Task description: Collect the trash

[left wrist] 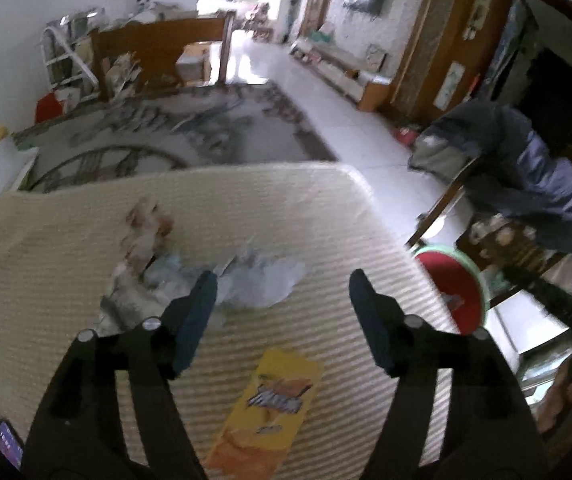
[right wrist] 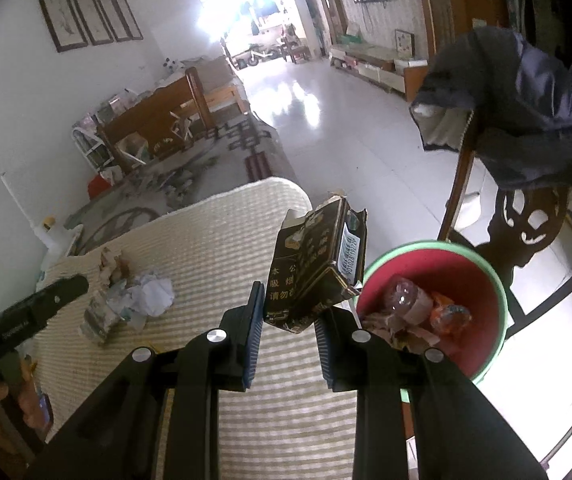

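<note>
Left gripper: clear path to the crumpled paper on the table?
Probably yes. The left gripper is open and empty, the crumpled paper lies just ahead by its left finger, and nothing sits between them on the table.

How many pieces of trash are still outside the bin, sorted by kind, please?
Black carton, held in the right gripper: 1
Yellow snack packet: 1
Crumpled paper and wrappers: about 3, heaped together and hard to separate
Total: about 5
</note>
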Available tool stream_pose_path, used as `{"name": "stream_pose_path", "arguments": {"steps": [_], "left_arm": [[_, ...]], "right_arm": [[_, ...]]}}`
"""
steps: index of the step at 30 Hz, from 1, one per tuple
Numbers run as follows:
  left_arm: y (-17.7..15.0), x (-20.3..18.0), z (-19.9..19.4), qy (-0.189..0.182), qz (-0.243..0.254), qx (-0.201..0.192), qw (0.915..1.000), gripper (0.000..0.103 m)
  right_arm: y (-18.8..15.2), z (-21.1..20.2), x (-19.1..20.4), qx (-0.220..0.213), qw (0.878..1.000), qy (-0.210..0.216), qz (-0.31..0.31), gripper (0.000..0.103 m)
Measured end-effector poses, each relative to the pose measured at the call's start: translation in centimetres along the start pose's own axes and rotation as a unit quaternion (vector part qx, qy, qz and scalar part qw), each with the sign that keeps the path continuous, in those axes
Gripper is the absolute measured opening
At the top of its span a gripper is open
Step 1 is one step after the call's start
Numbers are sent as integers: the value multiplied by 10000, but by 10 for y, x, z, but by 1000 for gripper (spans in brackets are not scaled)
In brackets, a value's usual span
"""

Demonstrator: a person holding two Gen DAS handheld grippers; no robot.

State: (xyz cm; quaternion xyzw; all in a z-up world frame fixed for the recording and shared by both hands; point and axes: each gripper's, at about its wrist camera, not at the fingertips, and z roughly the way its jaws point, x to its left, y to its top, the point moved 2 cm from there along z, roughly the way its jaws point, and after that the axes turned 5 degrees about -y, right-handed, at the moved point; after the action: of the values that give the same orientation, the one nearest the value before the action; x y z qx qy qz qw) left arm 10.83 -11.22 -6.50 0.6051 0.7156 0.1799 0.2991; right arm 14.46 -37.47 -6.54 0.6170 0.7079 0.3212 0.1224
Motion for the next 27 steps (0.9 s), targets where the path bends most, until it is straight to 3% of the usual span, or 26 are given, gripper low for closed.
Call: {"name": "stream_pose_path", "arguments": {"steps": [4,9,13,15,16,19,22,27], "left_arm": [[-30,11,15,98,-26,563,9984,76],[-70,7,33,159,389,1192,9920,84],[-95,2,53,71,512,1652,9849,84],[-105,0,64,131,569,1834,9813,75],[-106,0,66,223,559,1845,9810,67],[-99,-3,64,50,383,1722,9843,65],[-77,-25,57,-93,503,1286,9904,65],[-36,-85,58,-785,613,781,9920,65]], "right_arm": [[-1,6,-4,105,9999,78,10,24],[1,11,-7,169,9998,141,-27,24],[1,16,-10,255,9995,179,-48,24],[2,16,-13,272,9994,196,-47,24],[2,16,-13,262,9995,185,-50,24],[3,15,-22,227,9996,156,-2,24],[5,12,-39,193,9997,94,115,24],[6,10,-81,230,9988,-31,439,24]]}}
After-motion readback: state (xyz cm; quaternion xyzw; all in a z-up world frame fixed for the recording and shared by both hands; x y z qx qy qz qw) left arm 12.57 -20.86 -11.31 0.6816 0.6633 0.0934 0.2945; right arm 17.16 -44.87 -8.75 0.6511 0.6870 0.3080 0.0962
